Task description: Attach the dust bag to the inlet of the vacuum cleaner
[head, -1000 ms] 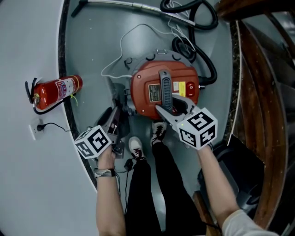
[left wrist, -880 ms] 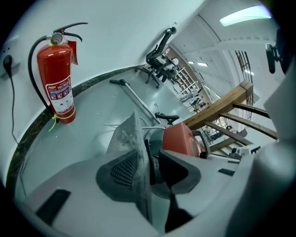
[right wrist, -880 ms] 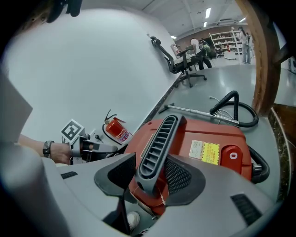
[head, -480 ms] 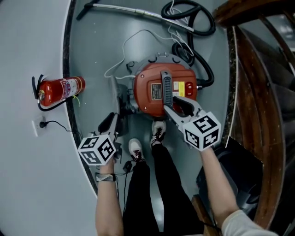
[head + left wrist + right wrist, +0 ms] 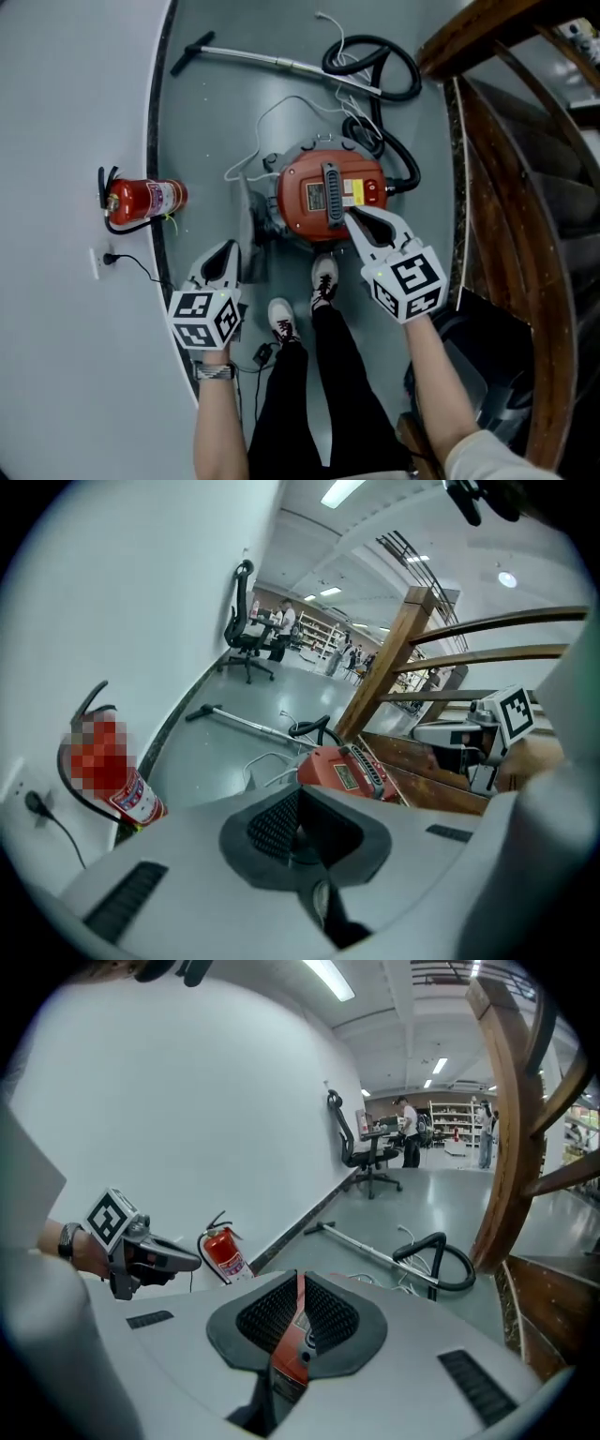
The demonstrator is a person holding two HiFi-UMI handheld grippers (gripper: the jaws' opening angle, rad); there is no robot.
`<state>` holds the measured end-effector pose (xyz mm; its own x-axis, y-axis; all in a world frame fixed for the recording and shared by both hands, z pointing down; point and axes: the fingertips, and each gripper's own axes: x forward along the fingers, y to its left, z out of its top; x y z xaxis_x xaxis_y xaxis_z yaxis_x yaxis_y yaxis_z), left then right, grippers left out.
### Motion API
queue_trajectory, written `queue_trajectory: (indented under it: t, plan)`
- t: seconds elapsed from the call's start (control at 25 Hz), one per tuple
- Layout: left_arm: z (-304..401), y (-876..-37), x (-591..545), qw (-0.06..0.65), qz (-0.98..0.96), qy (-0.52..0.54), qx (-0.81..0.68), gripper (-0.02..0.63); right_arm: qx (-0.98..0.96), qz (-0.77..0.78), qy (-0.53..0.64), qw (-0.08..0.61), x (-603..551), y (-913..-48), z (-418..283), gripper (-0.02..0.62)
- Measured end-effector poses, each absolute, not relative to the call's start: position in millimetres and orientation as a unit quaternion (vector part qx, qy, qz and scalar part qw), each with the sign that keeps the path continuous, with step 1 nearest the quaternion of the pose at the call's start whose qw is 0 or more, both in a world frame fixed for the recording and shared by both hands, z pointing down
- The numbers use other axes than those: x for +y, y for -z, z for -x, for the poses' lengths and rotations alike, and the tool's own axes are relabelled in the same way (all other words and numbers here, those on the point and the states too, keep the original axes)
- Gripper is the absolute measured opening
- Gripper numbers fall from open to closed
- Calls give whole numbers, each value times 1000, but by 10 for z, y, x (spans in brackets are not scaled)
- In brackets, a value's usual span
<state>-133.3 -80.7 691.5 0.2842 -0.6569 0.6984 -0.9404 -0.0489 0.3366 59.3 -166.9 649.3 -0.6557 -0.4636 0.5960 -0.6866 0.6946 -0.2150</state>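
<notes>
Overhead, the red vacuum cleaner [image 5: 330,192] sits on grey floor [image 5: 216,122] at twelve o'clock, white wall [image 5: 66,141] at nine. The left gripper [image 5: 228,248] is clamped together, empty; the right gripper [image 5: 353,217] has jaws just closing to an empty slit.

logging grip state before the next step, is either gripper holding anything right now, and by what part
Nothing is held. The left gripper is shut and empty; the right gripper has just been closing its jaws, nothing between them.

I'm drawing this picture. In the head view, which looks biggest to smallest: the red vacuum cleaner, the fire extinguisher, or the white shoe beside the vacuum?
1. red vacuum cleaner
2. fire extinguisher
3. white shoe
</notes>
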Motion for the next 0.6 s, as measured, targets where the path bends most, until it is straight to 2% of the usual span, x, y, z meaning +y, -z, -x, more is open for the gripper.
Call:
queue_trajectory:
  t: [0.6]
  plan:
    - [1275,-4717,-901,246,-767,-152,-573,1,-905,-357,-134,189,-1540,-4392,-593,35]
